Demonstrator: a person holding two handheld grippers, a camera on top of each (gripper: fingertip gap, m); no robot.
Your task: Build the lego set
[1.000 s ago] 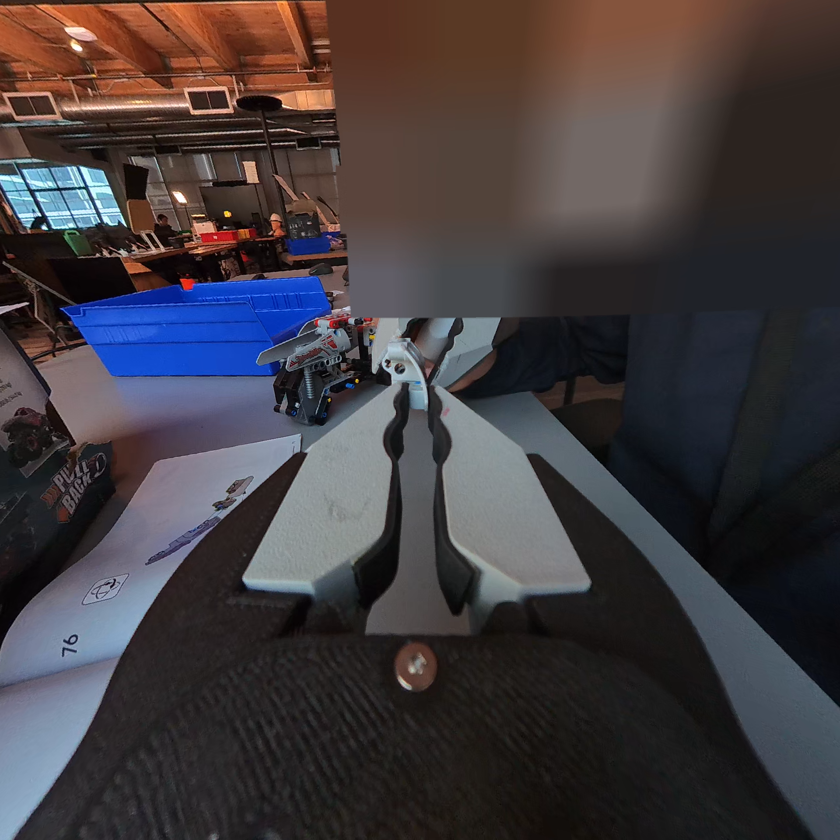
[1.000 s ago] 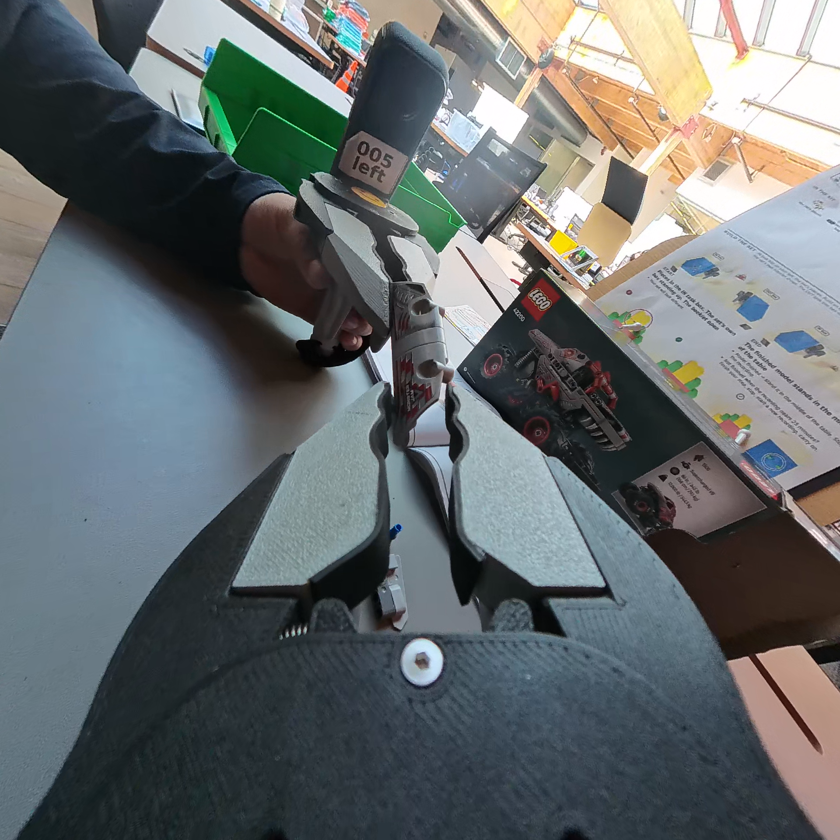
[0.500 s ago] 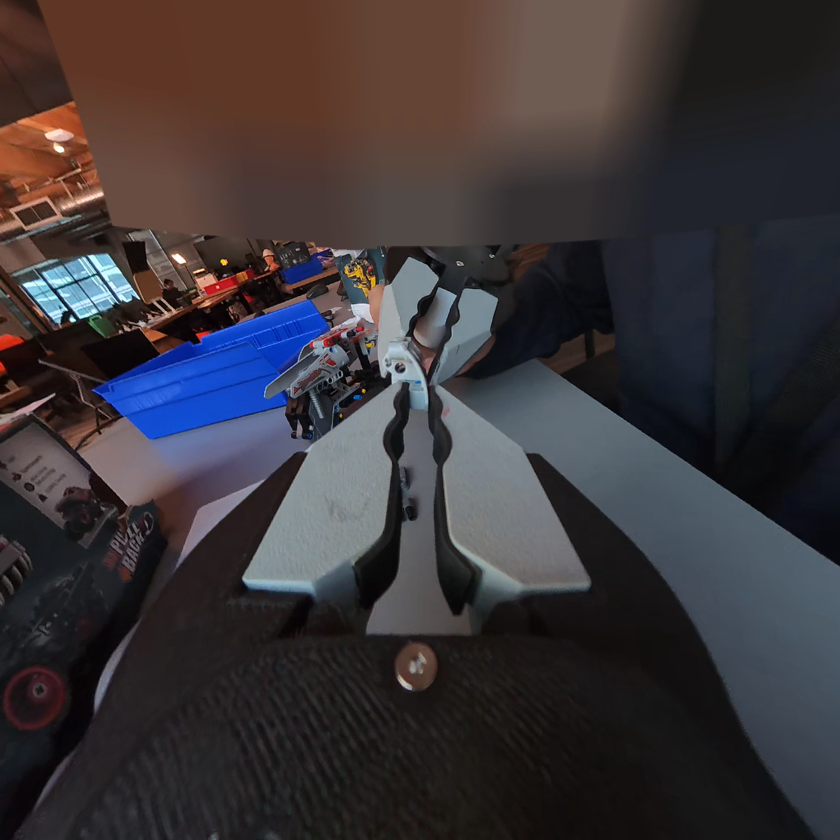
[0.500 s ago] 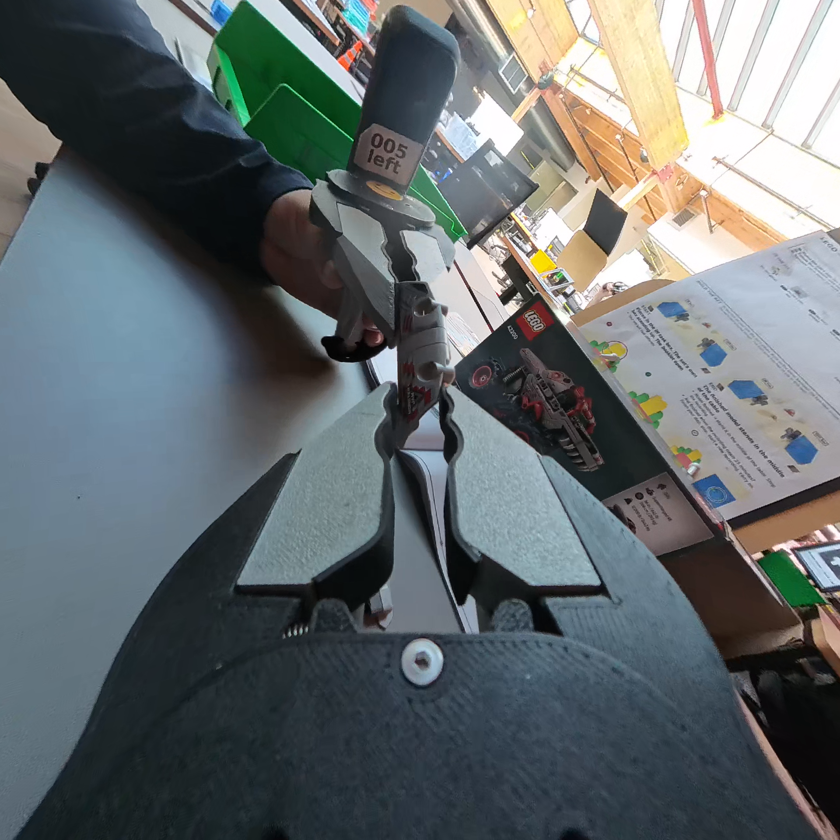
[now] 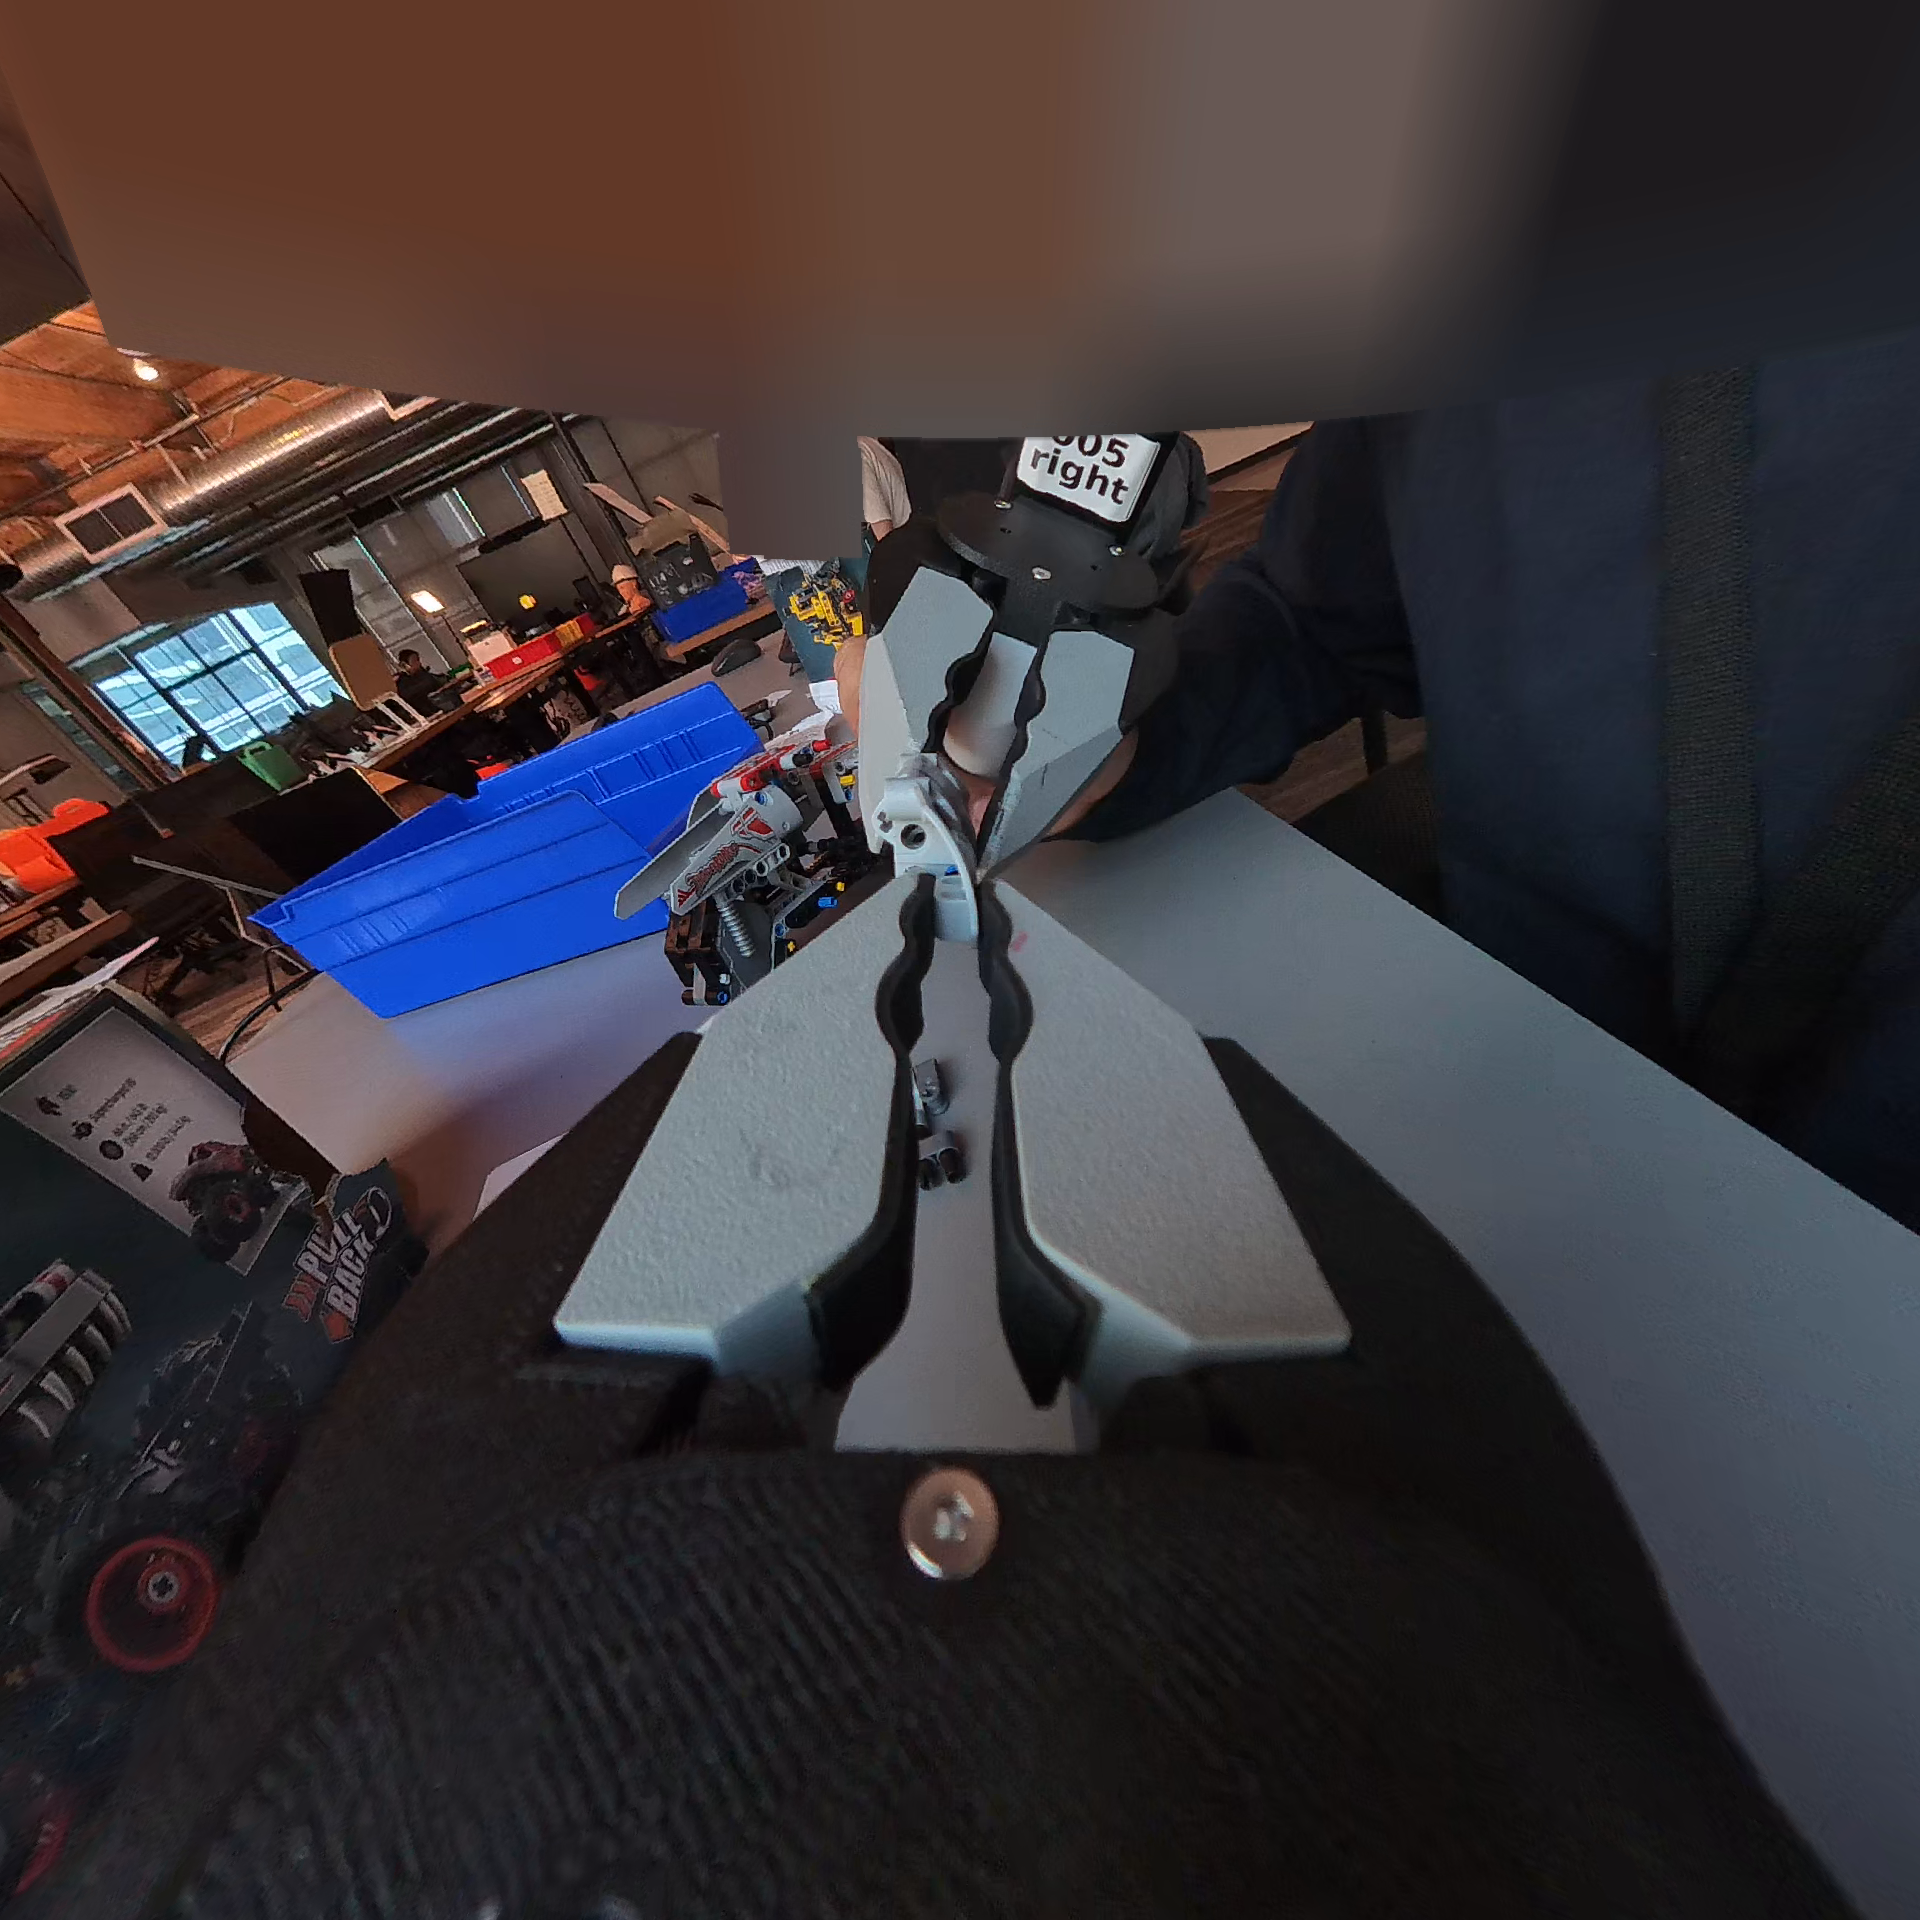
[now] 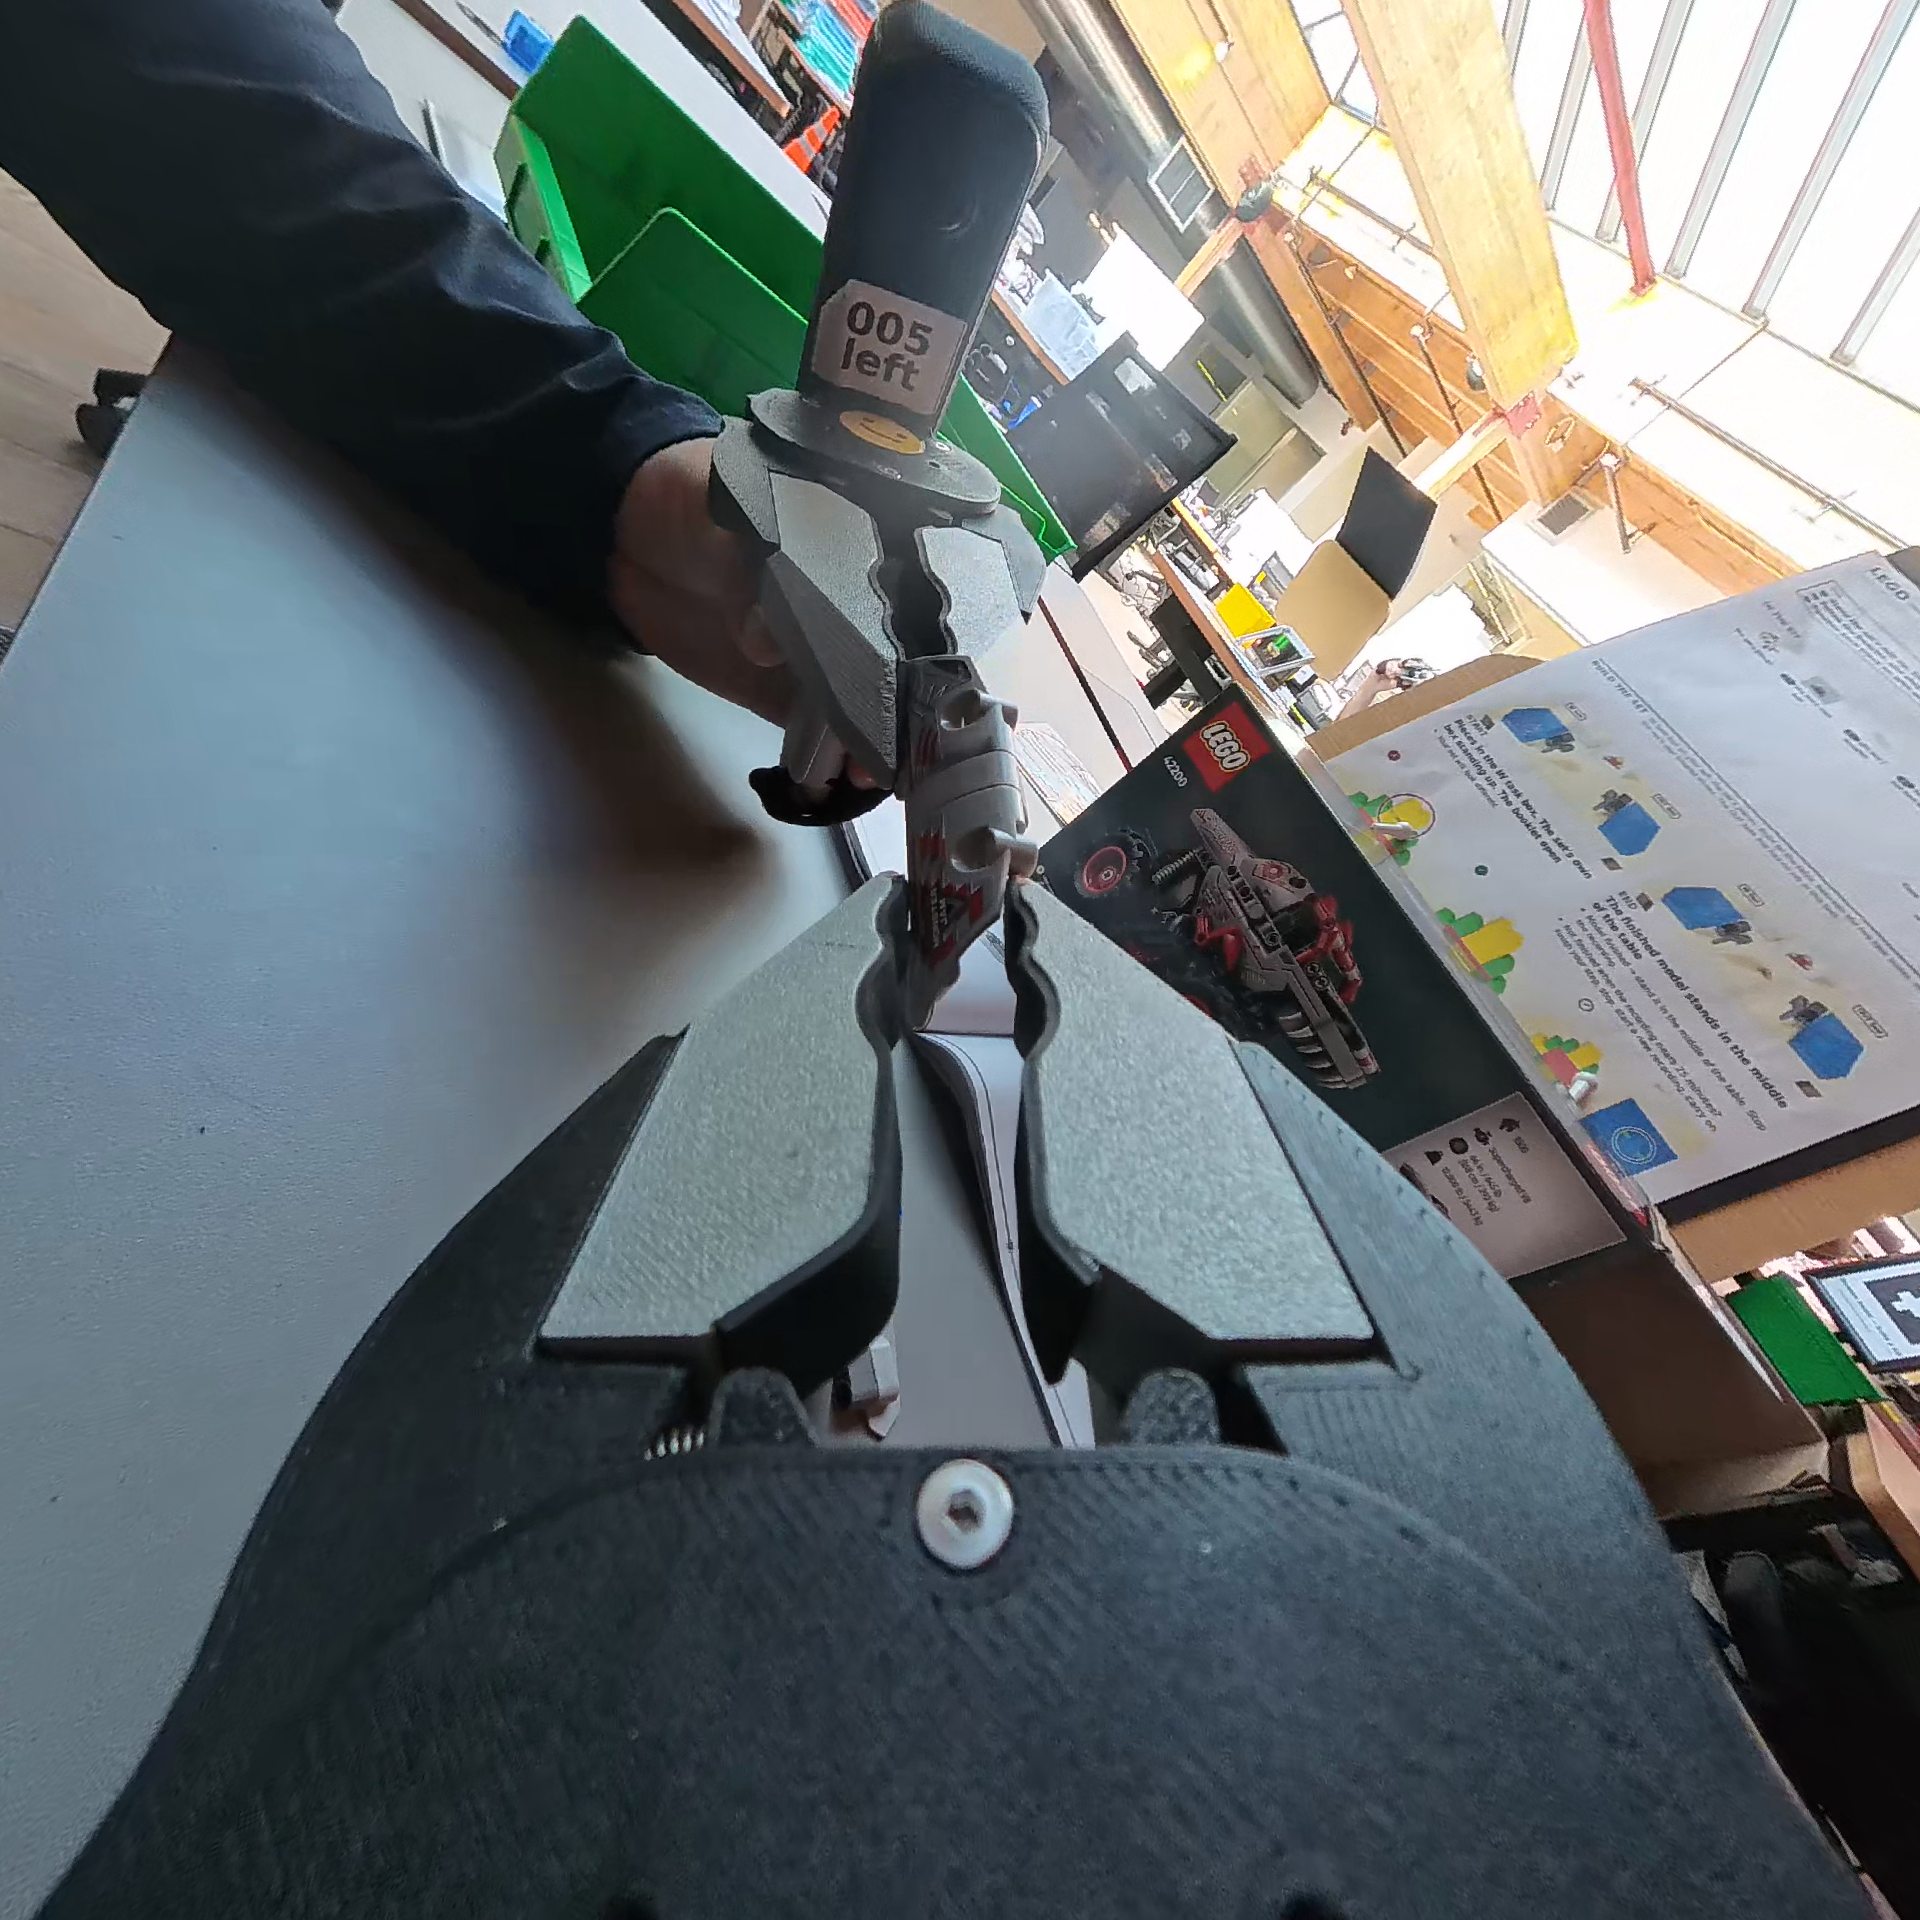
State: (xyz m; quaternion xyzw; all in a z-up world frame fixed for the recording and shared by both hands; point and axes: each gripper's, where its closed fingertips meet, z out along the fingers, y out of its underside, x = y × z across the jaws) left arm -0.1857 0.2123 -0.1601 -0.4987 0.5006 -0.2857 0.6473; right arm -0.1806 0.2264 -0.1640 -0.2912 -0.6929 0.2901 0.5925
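The light grey lego panel piece with red and black markings (image 6: 951,821) hangs in the air between my two tools, above the grey worktop (image 6: 312,935). My left gripper (image 5: 951,909) has its fingers narrowed onto the piece's one end, and my right gripper (image 6: 951,904) has its fingers pinched on the other end, though a slight gap shows beside the right finger there. Only the right wrist view shows the printed markings and the peg holes on the piece; the left wrist view shows just its pale plain end (image 5: 920,842).

Only the left wrist view shows the half-built grey, black and red lego vehicle (image 5: 748,883) standing toward the far edge of the worktop, one blue plastic bin (image 5: 499,894) behind it, and three small dark loose pieces (image 5: 935,1127) lying on the worktop under my left fingers. One dark printed set box (image 6: 1278,935) appears in both views, standing at the worktop's side edge. The right wrist view alone shows the open white instruction booklet (image 6: 966,1049) under my right fingers, green bins (image 6: 686,270) beyond the far edge, and one printed poster sheet (image 6: 1662,894) behind the box. The worktop's near stretch toward the person's dark sleeve (image 6: 312,270) lies bare.
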